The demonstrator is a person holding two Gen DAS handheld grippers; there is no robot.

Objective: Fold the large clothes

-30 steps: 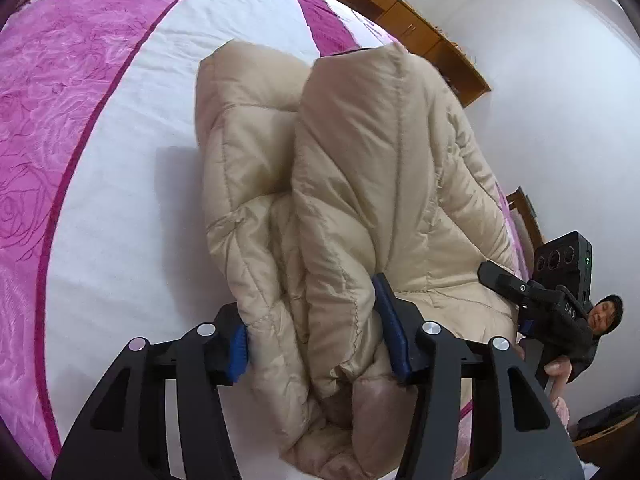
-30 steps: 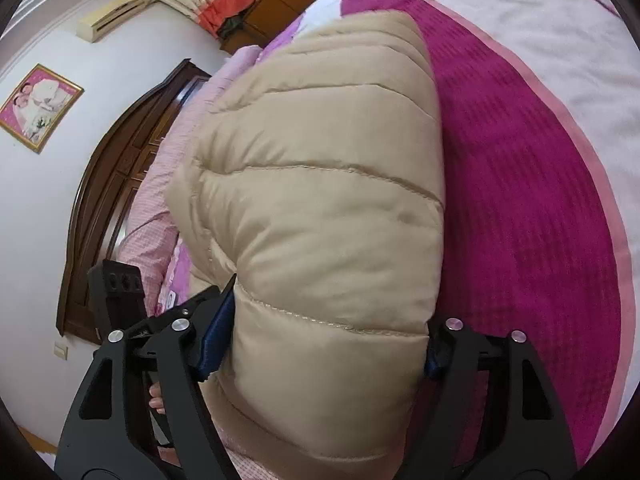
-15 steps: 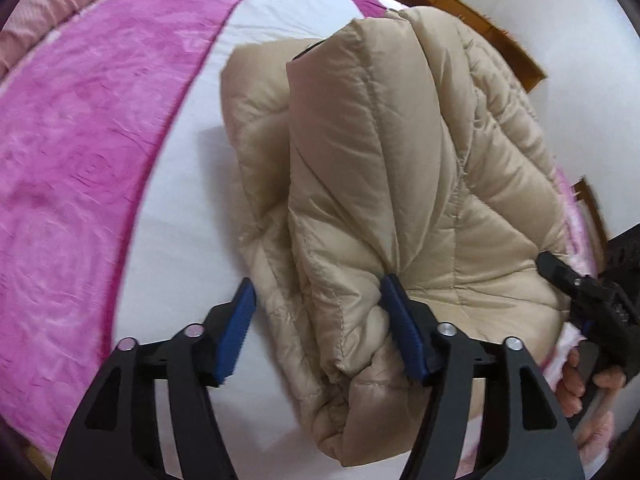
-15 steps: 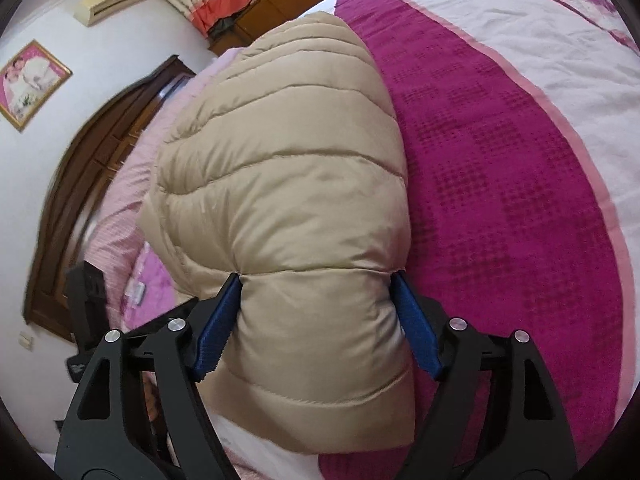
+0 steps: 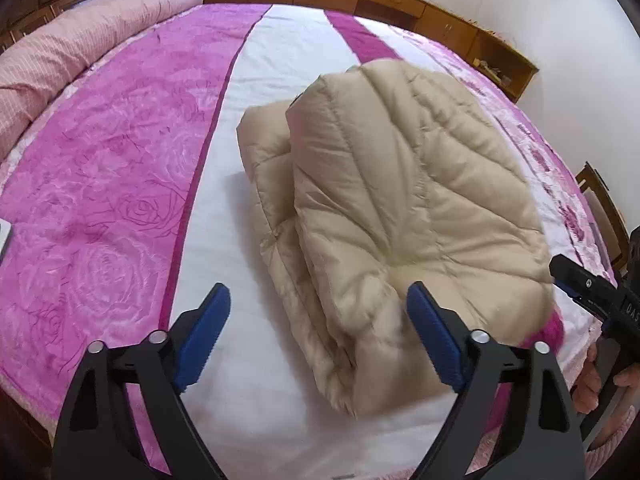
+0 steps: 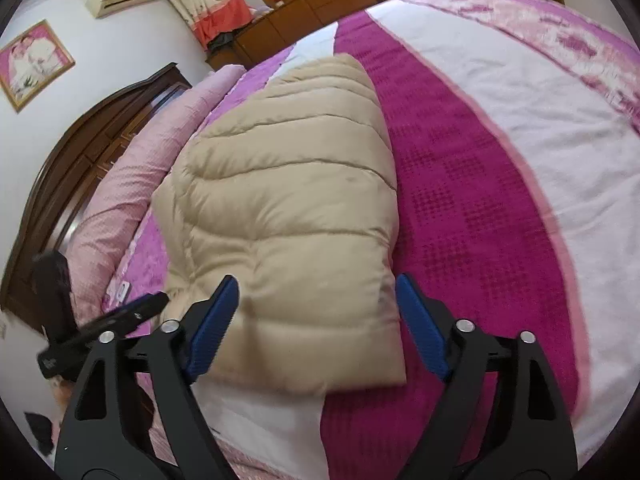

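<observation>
While the folded beige puffer jacket lies lengthwise along the bedspread stripes, left gripper and right gripper jaws, just opening, stand wide, gripping nothing; no legible labels.

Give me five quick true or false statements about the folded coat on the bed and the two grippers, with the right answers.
1. The beige puffer coat lies folded on the bed cover. True.
2. The left gripper is clamped on the coat. False: its blue fingers stand wide apart, pressing on nothing, its jaws having just opened.
3. The right gripper is open. True: its jaws have just opened, and the coat's near edge sits loose between them.
4. The coat hangs in the air. False: it rests on the bed.
5. The bed cover is plain grey. False: it has pink, magenta and white bands.
</observation>
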